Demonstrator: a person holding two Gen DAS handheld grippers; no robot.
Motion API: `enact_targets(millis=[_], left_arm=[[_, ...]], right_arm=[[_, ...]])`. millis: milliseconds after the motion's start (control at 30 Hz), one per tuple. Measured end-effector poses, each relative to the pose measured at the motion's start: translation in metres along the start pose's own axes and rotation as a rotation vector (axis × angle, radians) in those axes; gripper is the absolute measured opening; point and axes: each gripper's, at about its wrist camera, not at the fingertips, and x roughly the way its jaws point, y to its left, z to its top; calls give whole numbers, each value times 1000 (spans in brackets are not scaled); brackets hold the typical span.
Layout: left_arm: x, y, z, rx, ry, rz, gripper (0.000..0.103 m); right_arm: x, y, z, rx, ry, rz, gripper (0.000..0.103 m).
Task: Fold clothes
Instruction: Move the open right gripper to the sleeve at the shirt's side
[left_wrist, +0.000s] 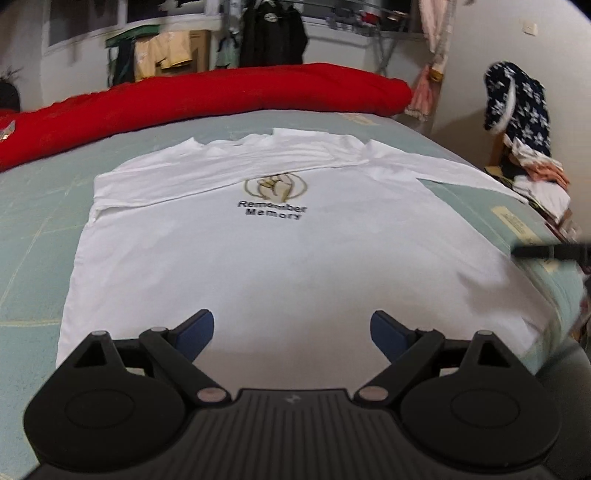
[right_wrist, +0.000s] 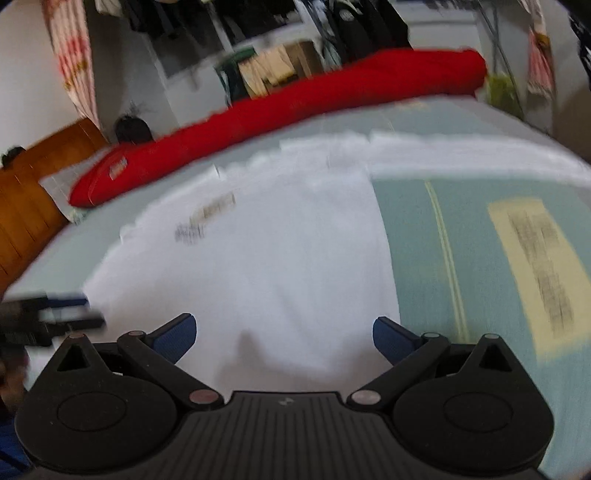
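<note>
Even, soft indoor light fell across both views, with no hard glare. The left wrist view was fairly sharp; the print on the white T-shirt (left_wrist: 273, 236) stayed legible, though the room behind softened. The right wrist view was heavily motion-blurred, smearing the red bolster (right_wrist: 295, 122) and the bed's yellow label (right_wrist: 535, 266). A faint shadow lay on the cloth between the right gripper (right_wrist: 284, 336) fingers. Fisheye distortion bowed the bed; corners darkened.
</note>
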Motion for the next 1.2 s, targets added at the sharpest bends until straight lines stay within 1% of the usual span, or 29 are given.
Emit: enact_targets(millis=[100, 233, 333, 400, 467, 500, 533, 600, 633, 667, 700, 733, 800, 900, 967, 1000, 1067, 1200], left_arm=[[5, 12, 5, -47, 1, 28, 92], [10, 30, 12, -90, 0, 68, 92], [17, 39, 16, -99, 9, 90, 92], [23, 41, 18, -101, 16, 89, 92], [29, 43, 19, -101, 23, 78, 92], [32, 43, 19, -99, 26, 75, 92], [35, 43, 18, -98, 30, 69, 92], [40, 42, 16, -96, 41, 56, 92], [42, 41, 15, -93, 43, 54, 92], [44, 40, 15, -87, 43, 55, 92], [45, 39, 14, -82, 41, 56, 92], [46, 38, 15, -78, 39, 57, 92], [47, 38, 15, -78, 37, 55, 92], [46, 39, 15, -82, 38, 51, 92], [45, 40, 14, -86, 41, 47, 92], [45, 41, 14, -89, 42, 45, 92], [44, 43, 14, -96, 42, 41, 92], [43, 41, 14, -93, 37, 37, 92]], right_arm=[[33, 1, 53, -37, -20, 41, 103], [101, 0, 112, -85, 16, 67, 103], [150, -14, 129, -61, 67, 52, 103], [181, -24, 137, -42, 102, 38, 103], [202, -38, 135, -27, 141, 22, 103], [205, -44, 132, -26, 150, 21, 103], [202, -49, 129, -29, 139, 34, 103], [188, -56, 125, -32, 124, 36, 103], [180, -56, 123, -35, 121, 12, 103], [171, -56, 121, -45, 119, -37, 103], [165, -55, 120, -54, 115, -64, 103], [161, -55, 120, -59, 109, -63, 103], [156, -53, 124, -48, 91, -30, 103], [164, -47, 131, -26, 77, 15, 103], [180, -49, 130, 26, 132, 42, 103], [186, -51, 127, 44, 153, 45, 103], [186, -55, 122, 51, 162, 35, 103], [152, -61, 118, 68, 133, 2, 103]])
